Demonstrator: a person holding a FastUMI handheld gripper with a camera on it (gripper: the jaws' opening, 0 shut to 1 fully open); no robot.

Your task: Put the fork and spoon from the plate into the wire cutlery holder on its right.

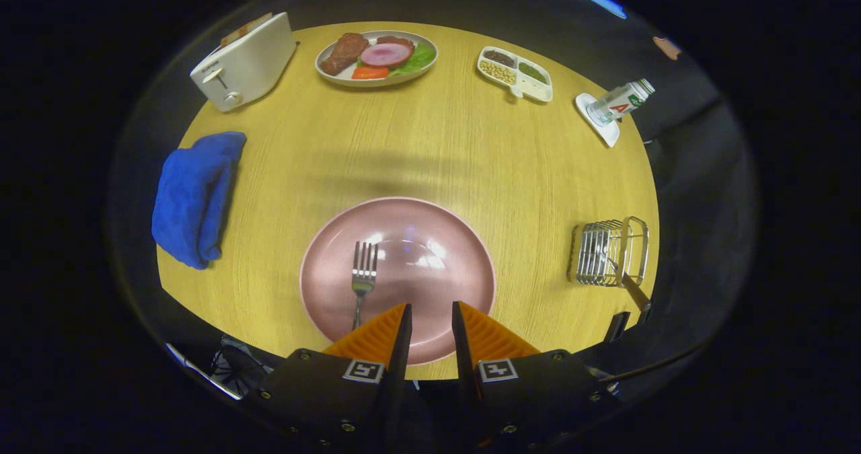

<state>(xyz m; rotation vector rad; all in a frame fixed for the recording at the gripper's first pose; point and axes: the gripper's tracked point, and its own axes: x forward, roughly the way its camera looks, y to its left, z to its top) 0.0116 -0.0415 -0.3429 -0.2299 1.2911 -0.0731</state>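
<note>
A pink plate (417, 239) sits on the round wooden table just ahead of my fingers. A metal fork (363, 276) lies on the plate's left half, tines pointing away, and the end of its handle is hidden behind my left fingertip (393, 323). My gripper (432, 306) hovers over the plate's near rim, its fingers a narrow gap apart with nothing between them. The wire cutlery holder (609, 252) stands to the right of the plate near the table edge. A slim utensil handle (635, 292) sticks out of its near side; whether it is the spoon I cannot tell.
A folded blue cloth (192, 195) lies left of the plate. Across the table are a white toaster (242, 64), a plate of food (377, 57), a divided dish of beans (514, 74) and a bottle on a coaster (615, 104).
</note>
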